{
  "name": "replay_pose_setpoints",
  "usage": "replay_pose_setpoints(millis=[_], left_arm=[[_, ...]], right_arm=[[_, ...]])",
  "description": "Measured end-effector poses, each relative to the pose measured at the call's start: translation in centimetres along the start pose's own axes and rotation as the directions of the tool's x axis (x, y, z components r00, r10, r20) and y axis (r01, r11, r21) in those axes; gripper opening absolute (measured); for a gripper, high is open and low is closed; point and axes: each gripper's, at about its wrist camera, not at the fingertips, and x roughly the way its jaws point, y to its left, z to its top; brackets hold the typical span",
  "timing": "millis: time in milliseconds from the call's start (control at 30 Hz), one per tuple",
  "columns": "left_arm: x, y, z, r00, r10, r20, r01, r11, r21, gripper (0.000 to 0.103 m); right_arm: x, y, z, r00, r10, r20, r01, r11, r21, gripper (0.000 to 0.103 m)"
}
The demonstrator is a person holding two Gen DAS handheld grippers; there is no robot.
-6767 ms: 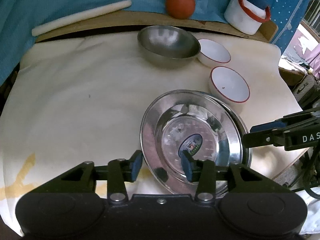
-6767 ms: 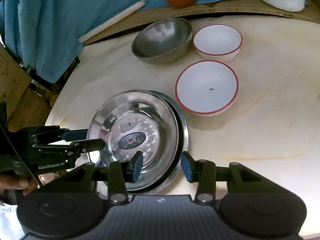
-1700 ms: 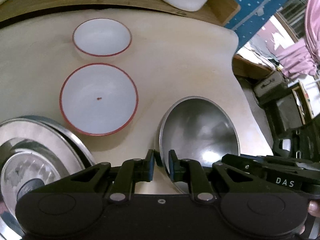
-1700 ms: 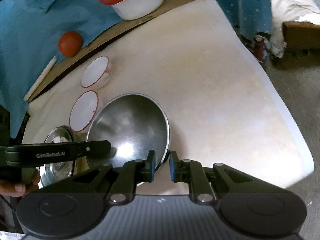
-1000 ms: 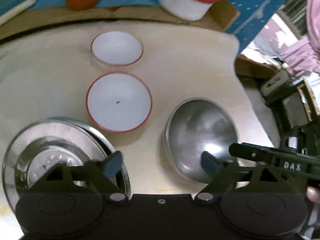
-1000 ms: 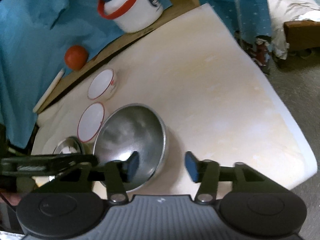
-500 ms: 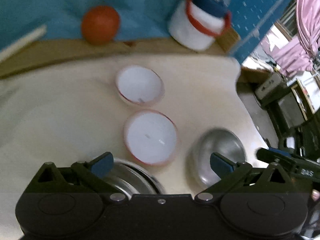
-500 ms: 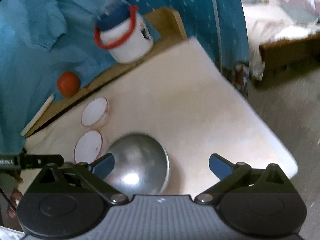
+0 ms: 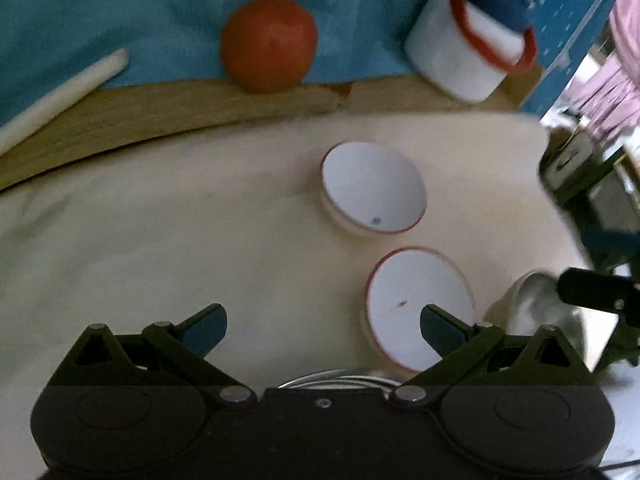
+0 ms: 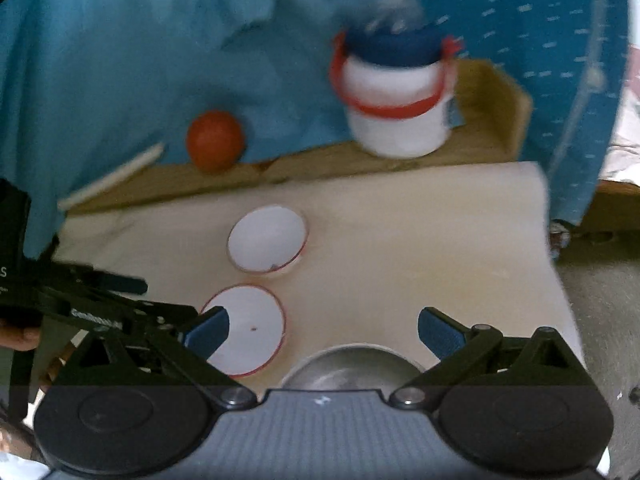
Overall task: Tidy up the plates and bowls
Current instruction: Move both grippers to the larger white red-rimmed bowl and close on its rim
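Two white bowls with red rims sit on the cream table. The smaller bowl (image 9: 374,188) (image 10: 268,239) is farther back; the larger bowl (image 9: 416,304) (image 10: 250,328) is nearer. A steel bowl (image 9: 536,312) (image 10: 352,366) rests at the right, partly hidden by the gripper bodies. The rim of the stacked steel plates (image 9: 340,378) peeks out just above my left gripper body. My left gripper (image 9: 323,326) is wide open and empty above the table. My right gripper (image 10: 323,328) is wide open and empty above the steel bowl.
A wooden ledge (image 9: 160,112) runs along the back with a red ball (image 9: 269,44) (image 10: 215,140), a white stick (image 9: 60,92) and a white tub with a red handle (image 9: 468,52) (image 10: 396,100). Blue cloth hangs behind. The table's right edge (image 10: 556,264) drops off to the floor.
Both grippers let go of the steel bowl, opened wide and pulled up and back. The steel bowl now rests on the table right of the large white bowl.
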Motion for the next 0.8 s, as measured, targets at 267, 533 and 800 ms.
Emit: replay_pose_setpoints(millis=[267, 533, 800], left_arm=[[1.7, -0.3, -0.1, 0.999, 0.016, -0.042, -0.016, 1.0, 0.009, 0.102], [2.5, -1.0, 0.0, 0.996, 0.063, -0.058, -0.061, 0.997, 0.044, 0.096], [2.9, -1.5, -0.3, 0.998, 0.026, -0.062, -0.023, 0.999, 0.042, 0.065]], right_arm=[[5.5, 1.2, 1.3, 0.991, 0.007, -0.13, -0.023, 0.993, -0.119, 0.09], [7.4, 1.4, 0.6, 0.983, 0.019, -0.182, -0.041, 0.992, -0.117, 0.076], [8.5, 1.2, -0.2, 0.975, 0.048, -0.215, -0.068, 0.994, -0.086, 0.046]])
